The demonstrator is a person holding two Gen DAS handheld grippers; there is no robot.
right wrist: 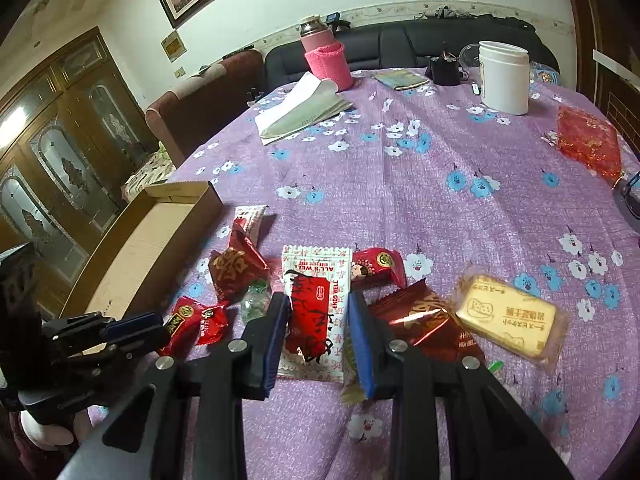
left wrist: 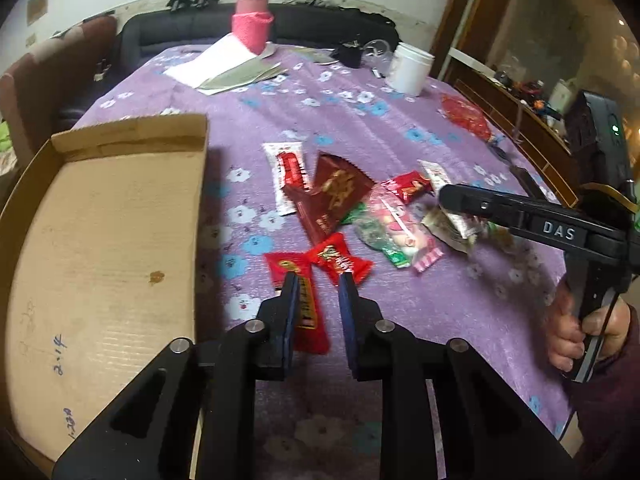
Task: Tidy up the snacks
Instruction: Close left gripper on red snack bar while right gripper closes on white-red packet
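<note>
A shallow cardboard tray (left wrist: 100, 240) lies empty at the left of the table; it also shows in the right wrist view (right wrist: 152, 248). A heap of snack packets lies beside it. My left gripper (left wrist: 318, 284) is open over a long red packet (left wrist: 304, 304), next to a small red candy packet (left wrist: 340, 264). My right gripper (right wrist: 318, 304) is open, its fingers either side of a white-and-red packet (right wrist: 316, 300). A dark red packet (right wrist: 420, 316) and a yellow cracker packet (right wrist: 508, 316) lie to its right. The right gripper also shows from the side in the left wrist view (left wrist: 452, 200).
The table has a purple flowered cloth (left wrist: 400, 128). At the back stand a pink-sleeved flask (left wrist: 252, 20), a white jar (left wrist: 412, 68) and folded papers (left wrist: 228, 64). A red mesh bag (right wrist: 588, 140) lies at the right edge. Sofas stand behind the table.
</note>
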